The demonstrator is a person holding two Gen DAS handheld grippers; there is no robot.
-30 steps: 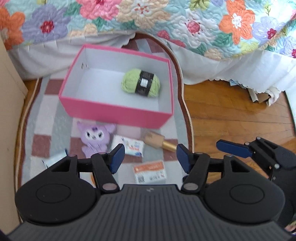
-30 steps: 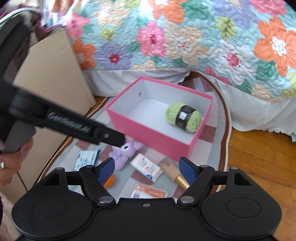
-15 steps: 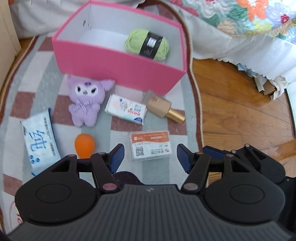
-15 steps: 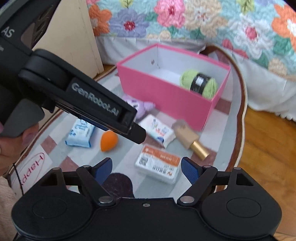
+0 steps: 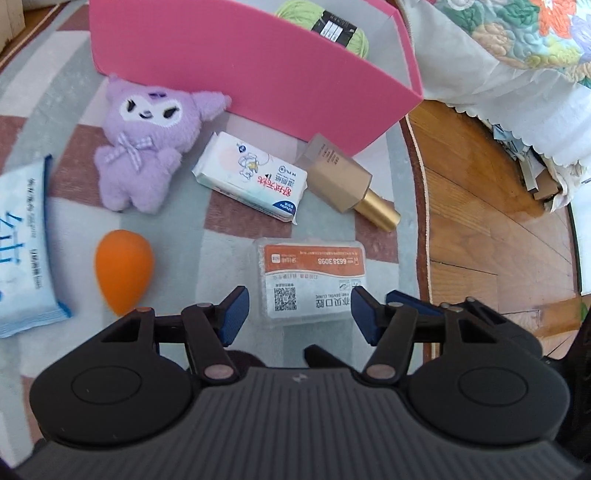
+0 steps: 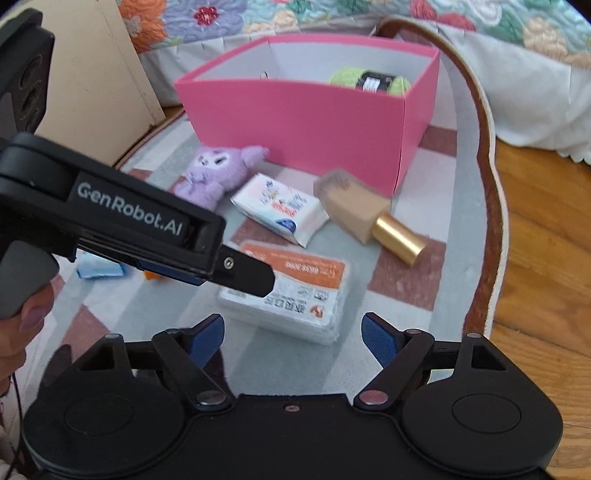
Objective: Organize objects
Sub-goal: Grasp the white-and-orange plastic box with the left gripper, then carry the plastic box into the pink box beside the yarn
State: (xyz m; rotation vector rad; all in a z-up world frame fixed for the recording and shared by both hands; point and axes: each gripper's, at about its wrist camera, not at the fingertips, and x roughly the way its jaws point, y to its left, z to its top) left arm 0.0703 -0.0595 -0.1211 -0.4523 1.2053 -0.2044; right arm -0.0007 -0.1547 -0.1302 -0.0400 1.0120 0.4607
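Stock as I read it: green yarn [image 5: 325,27] already inside the pink box [image 5: 236,70]; six items still on the rug [image 5: 229,251]; my left gripper [image 5: 299,310], jaws just narrowed yet empty, straddles the clinic packet [image 5: 312,280]; right gripper [image 6: 293,338] wide, empty.

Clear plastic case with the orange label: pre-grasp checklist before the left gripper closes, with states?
1. Left gripper open, nothing held: ok.
2. Clear plastic case lined up between its fingers: ok.
3. Pads touching the case: not ok, gaps on both sides.
4. Right gripper open and empty: ok.
5. Pink box has free room beside the green yarn: ok.
6. Gold-capped bottle clear of the case: ok, apart.
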